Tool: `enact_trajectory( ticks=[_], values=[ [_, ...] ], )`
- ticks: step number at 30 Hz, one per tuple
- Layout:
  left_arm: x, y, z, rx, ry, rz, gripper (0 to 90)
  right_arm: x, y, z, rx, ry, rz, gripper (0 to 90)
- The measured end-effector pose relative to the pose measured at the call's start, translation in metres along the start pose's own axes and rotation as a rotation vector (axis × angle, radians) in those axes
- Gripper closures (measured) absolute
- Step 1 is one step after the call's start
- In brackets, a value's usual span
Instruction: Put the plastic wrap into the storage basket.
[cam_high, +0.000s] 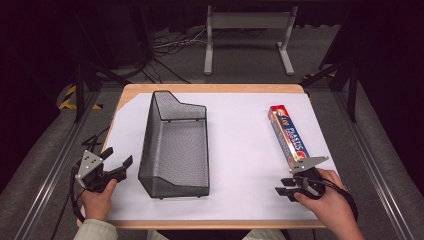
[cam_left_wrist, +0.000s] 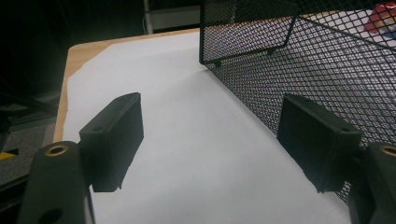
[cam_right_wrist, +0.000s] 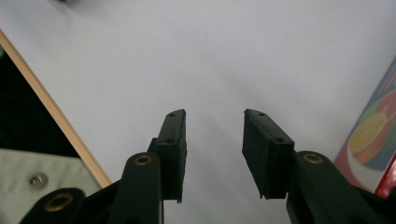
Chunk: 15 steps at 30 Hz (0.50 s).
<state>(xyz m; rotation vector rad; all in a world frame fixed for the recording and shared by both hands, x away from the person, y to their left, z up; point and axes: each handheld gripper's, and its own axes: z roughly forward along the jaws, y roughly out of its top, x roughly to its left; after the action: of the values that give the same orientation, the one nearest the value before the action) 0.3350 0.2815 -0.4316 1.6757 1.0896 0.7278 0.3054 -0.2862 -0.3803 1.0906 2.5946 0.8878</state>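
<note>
Nearest us, our right gripper (cam_high: 283, 190) sat at the table's near right corner, jaws parted with nothing between them, only bare white paper (cam_right_wrist: 196, 60) beneath. Its pads pointed across the table rather than at the plastic wrap box (cam_high: 287, 136), whose near end lay just beside the hand. In the right gripper view, the box's printed corner (cam_right_wrist: 373, 140) showed off to one side of the jaws.

Our left gripper (cam_high: 116, 162) rested at the near left edge, jaws wide and empty, the right pad close alongside the wire mesh basket (cam_left_wrist: 327, 70) but not touching, as far as we could tell.

Farther out, the basket (cam_high: 175, 145) stood mid-table, well apart from the box.

We judged the step to be a pick-up of the box. To do it well, we'd turn the right gripper to face the box, open wider than its narrow side, straddle it across the width near the middle, and close squarely so the long carton didn't swing.
</note>
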Motion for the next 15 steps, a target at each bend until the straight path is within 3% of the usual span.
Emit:
enact_trajectory(
  ticks=[1, 2, 6, 11, 15],
  values=[
    [0.000, 0.000, 0.000, 0.000, 0.000, 0.000, 23.5, -0.001, 0.003, -0.004, -0.071, 0.000, 0.004, 56.4],
    [0.000, 0.000, 0.000, 0.000, 0.000, -0.001, 23.5, -0.001, 0.003, -0.004, -0.071, 0.000, 0.004, 56.4],
    [0.000, 0.000, 0.000, 0.001, 0.007, -0.004, 23.5, -0.004, 0.007, -0.012, -0.207, -0.010, 0.035, 45.3],
    [-0.001, -0.001, 0.000, 0.004, 0.016, -0.002, 23.7, -0.013, 0.013, -0.023, -0.268, -0.047, 0.089, 37.6],
    [-0.003, -0.002, 0.000, 0.008, 0.019, 0.007, 23.6, -0.021, 0.020, -0.028, -0.288, -0.086, 0.114, 36.6]
  ],
)
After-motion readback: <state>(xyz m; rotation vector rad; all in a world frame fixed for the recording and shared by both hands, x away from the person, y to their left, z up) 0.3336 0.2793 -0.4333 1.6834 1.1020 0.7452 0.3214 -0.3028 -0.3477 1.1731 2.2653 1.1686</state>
